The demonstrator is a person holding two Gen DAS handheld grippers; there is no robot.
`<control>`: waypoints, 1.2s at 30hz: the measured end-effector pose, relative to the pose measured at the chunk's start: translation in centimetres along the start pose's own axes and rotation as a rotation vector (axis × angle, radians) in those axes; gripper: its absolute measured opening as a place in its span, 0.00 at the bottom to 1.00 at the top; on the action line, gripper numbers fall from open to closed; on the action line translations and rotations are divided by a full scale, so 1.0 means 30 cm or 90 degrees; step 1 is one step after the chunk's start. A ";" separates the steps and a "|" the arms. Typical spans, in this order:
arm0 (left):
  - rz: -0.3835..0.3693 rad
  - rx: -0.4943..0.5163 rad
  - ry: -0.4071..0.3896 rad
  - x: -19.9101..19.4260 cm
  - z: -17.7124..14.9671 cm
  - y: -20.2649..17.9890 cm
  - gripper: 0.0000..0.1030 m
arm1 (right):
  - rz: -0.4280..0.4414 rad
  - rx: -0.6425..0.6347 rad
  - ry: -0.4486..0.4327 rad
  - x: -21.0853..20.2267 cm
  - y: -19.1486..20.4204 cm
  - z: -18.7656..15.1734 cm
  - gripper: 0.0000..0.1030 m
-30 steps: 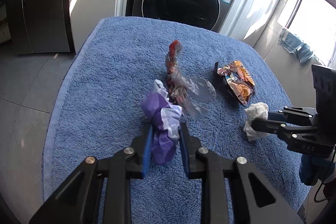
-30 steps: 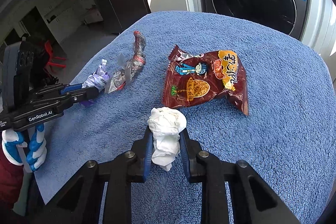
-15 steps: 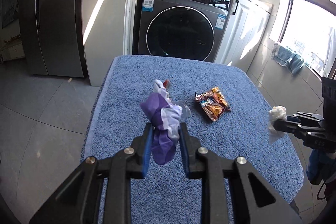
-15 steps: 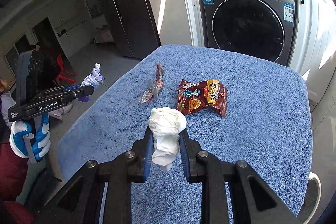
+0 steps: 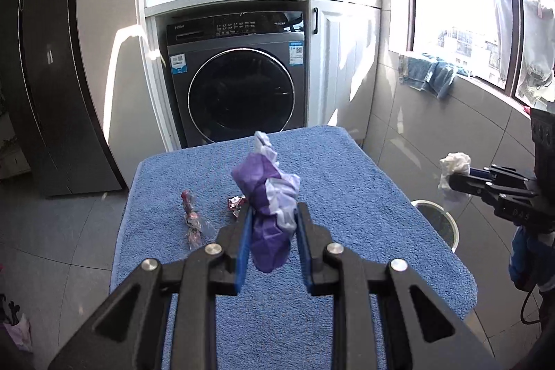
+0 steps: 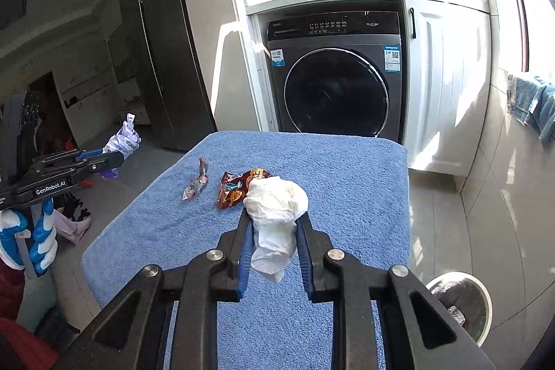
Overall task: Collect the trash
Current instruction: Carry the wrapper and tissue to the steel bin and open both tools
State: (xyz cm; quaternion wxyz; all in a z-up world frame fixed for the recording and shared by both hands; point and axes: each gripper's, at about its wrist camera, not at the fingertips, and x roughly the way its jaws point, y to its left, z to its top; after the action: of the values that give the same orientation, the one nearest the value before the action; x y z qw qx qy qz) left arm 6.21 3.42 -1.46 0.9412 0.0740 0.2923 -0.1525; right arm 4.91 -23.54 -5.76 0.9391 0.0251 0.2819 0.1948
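**Observer:** So, left wrist view first. What can't you make out?

**Operator:** My left gripper (image 5: 272, 243) is clenched on the purple wad (image 5: 269, 214), and that wad hides most of the snack bag (image 5: 235, 204); only a red corner shows beside my left finger. The white bin (image 5: 437, 221) is half cut off behind the edge of the blue towel (image 5: 347, 196). The twisted wrapper (image 5: 192, 219) lies in the open on the towel, long axis running away from me, red end far. The wad stands upright between the pads, long axis vertical, its white tip on top. At the right edge I see my right gripper (image 5: 451, 179) off the table's side, grasping the white tissue (image 5: 454, 167).

**Observer:** And versus a second ago?

**Operator:** Both wads have risen clear of the towel, and the washing machine (image 5: 239, 75) now shows whole.

**Observer:** Right wrist view?

**Operator:** My right gripper (image 6: 274, 243) pinches the tissue (image 6: 275, 200), bulb on top, tail hanging below the pads. It covers the snack bag's (image 6: 234, 189) right part. The wrapper (image 6: 197, 184) points away and slightly right. The bin (image 6: 485, 300) sits low right, partly behind my finger, contents unreadable. At left, my left gripper (image 6: 116, 158) holds the purple wad (image 6: 123, 139) beyond the towel's (image 6: 347, 169) edge, gloved hand (image 6: 31, 238) below. Earlier, the tissue hung just above the cloth.
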 end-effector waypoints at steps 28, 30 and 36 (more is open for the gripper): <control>-0.348 0.125 0.215 0.713 0.187 -1.085 0.23 | -0.227 0.278 0.037 -0.135 -0.893 -0.389 0.24; -0.363 0.119 0.232 0.774 0.192 -1.131 0.23 | -0.231 0.295 0.050 -0.097 -0.938 -0.405 0.24; -0.402 0.086 0.266 0.919 0.200 -1.236 0.32 | -0.257 0.314 0.090 -0.004 -1.037 -0.447 0.29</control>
State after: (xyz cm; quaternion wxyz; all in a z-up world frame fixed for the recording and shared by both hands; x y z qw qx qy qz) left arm 18.69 -39.62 -14.20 0.7611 0.0712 0.4752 -0.4357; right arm 8.53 -53.13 -21.84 0.9025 0.1817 0.3844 -0.0683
